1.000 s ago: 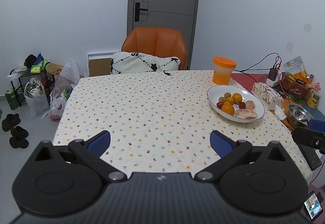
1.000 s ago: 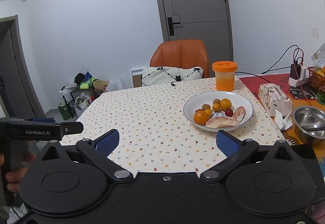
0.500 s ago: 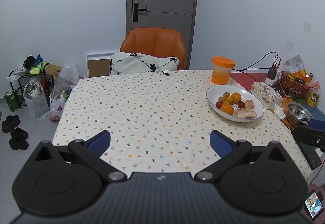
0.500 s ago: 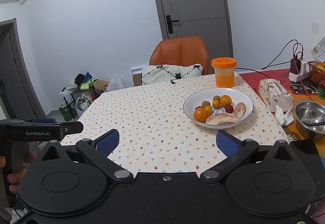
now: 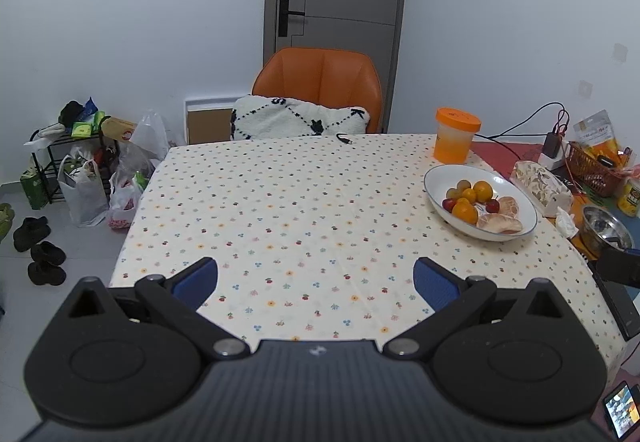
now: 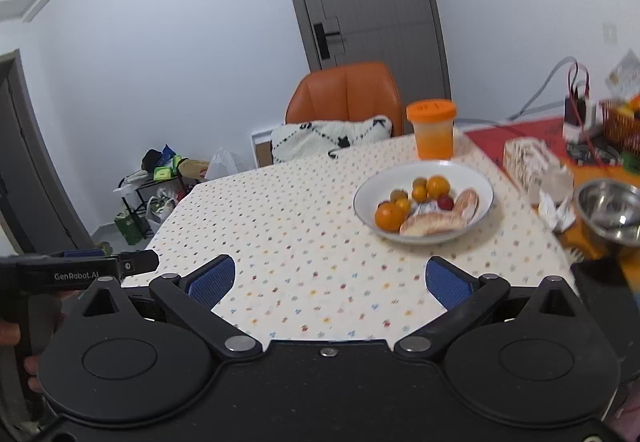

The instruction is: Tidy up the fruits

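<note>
We hold both grippers, left point(image 5: 316, 278) and right point(image 6: 328, 278), spread and empty above the table point(image 5: 280, 201). The fruits point(image 6: 420, 201) already sit together in the bowl point(image 6: 368, 197): gathered, or awaiting sorting.

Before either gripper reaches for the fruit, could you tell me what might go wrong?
1. The fruit is heaped together in the white bowl, so open jaws could nudge neighbours out.
2. The orange cup stands just behind the bowl; a long reach might tip it.
3. The peeled pieces look soft and could squash.
</note>
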A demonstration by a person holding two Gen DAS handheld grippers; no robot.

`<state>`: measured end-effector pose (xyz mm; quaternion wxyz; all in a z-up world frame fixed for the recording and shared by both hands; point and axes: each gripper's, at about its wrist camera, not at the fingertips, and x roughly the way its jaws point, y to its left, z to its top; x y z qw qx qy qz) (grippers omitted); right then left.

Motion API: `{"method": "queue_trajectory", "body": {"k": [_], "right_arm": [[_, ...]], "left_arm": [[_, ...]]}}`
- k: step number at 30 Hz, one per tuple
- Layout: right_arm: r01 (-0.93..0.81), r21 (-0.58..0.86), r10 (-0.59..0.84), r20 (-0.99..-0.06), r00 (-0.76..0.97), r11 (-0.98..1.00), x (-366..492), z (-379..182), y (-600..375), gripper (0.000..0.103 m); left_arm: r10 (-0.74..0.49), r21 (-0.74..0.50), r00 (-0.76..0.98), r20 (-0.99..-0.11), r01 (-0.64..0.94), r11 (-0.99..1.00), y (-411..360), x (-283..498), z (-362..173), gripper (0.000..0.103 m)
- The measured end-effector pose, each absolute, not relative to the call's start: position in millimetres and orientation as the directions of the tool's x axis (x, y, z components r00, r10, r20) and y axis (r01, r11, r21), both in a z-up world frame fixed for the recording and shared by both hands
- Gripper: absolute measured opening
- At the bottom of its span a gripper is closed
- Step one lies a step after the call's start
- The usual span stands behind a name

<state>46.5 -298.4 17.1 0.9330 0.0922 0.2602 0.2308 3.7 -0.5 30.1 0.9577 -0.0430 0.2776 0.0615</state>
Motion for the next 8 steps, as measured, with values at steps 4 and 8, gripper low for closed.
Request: {"method": "queue_trajectory", "body": {"k": [4, 8], "right_arm": [[-0.371, 0.306, 0.477, -0.449, 0.756, 0.877, 48.0, 15.3, -301.7, 0.103], [-0.361, 0.295, 0.462, -0.445, 0.767, 0.885, 48.4, 14.4, -305.9, 0.103]], "left_arm": [[0.089, -0.047, 0.84, -0.536, -0.134, 0.99, -4.4, 4.6, 30.7, 0.103], [0.08, -0.034, 0.845, -0.529, -0.116, 0.993, -8.7, 5.1, 30.5, 0.103]]}}
